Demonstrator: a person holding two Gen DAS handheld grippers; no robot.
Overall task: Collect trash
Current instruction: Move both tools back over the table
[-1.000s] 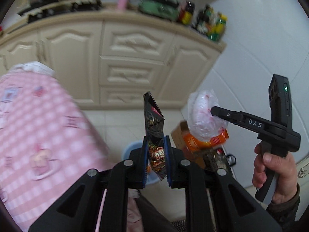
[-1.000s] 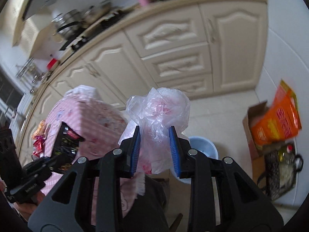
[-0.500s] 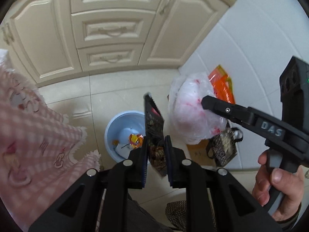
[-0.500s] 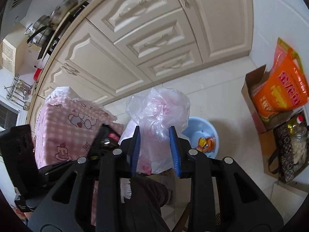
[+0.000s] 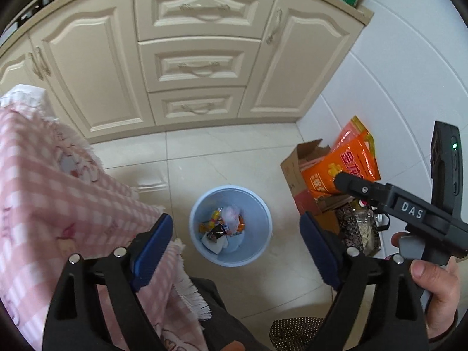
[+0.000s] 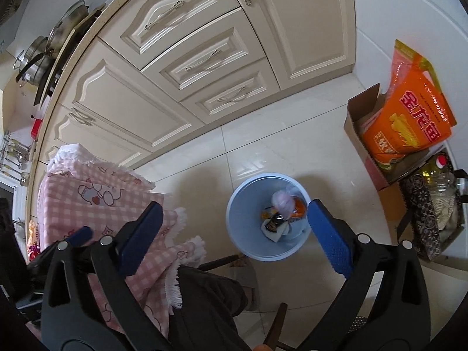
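Trash (image 5: 223, 228) lies in the blue bin (image 5: 257, 251), below both spread, empty jaws.

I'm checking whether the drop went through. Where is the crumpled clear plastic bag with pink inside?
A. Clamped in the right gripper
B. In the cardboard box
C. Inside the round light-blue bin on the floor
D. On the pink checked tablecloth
C: the crumpled clear plastic bag lies among wrappers inside the round light-blue bin, and the right gripper above it is wide open and empty.

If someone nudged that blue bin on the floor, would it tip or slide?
The blue bin looks like thin plastic holding only a few wrappers, so it is probably light. On the glossy tile floor it would likely slide; a push near its rim might tip it.
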